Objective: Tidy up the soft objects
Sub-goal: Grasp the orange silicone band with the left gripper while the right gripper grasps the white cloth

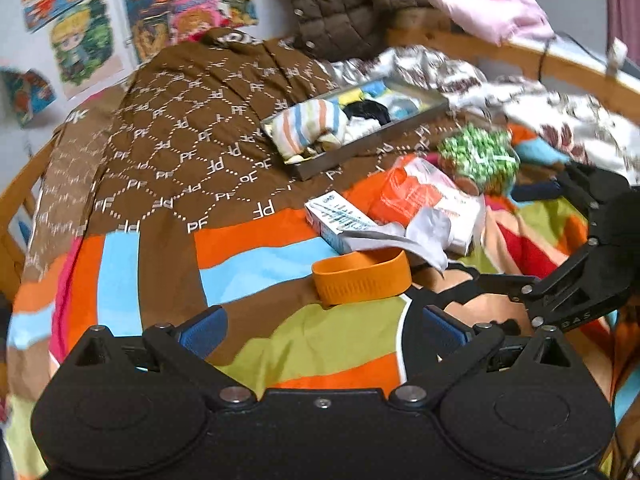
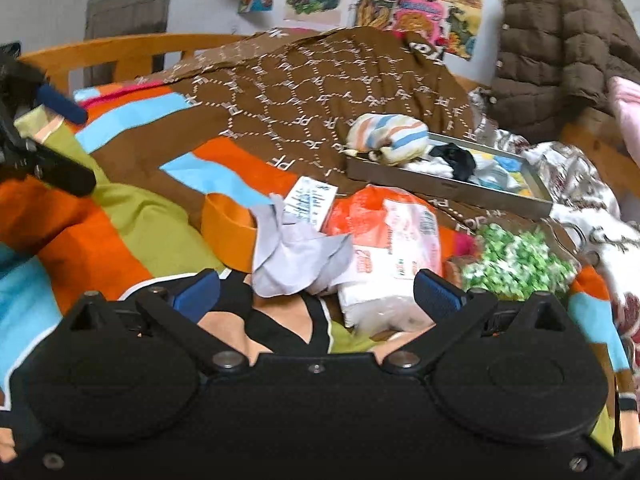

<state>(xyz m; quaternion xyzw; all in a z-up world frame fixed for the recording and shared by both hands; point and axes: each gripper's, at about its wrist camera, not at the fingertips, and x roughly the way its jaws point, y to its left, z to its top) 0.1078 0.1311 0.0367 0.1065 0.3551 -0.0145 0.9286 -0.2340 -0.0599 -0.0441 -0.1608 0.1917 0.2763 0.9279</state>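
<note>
Both tools I'm steering hang spread and empty over the striped bed cover: left tool (image 1: 322,330), right tool (image 2: 316,290). From left I see an orange silicone band (image 1: 362,278), a crumpled grey sock (image 2: 298,256), an orange-white plastic packet (image 2: 390,240), then a grey tray (image 2: 448,190) holding rolled socks

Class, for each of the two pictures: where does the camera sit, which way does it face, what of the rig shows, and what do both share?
Left wrist: on the left gripper, facing across the bed toward the sock tray; right gripper enters at right.
Right wrist: on the right gripper, low over a grey cloth; left gripper at left.
Shared: tray, orange band, tissue pack.
</note>
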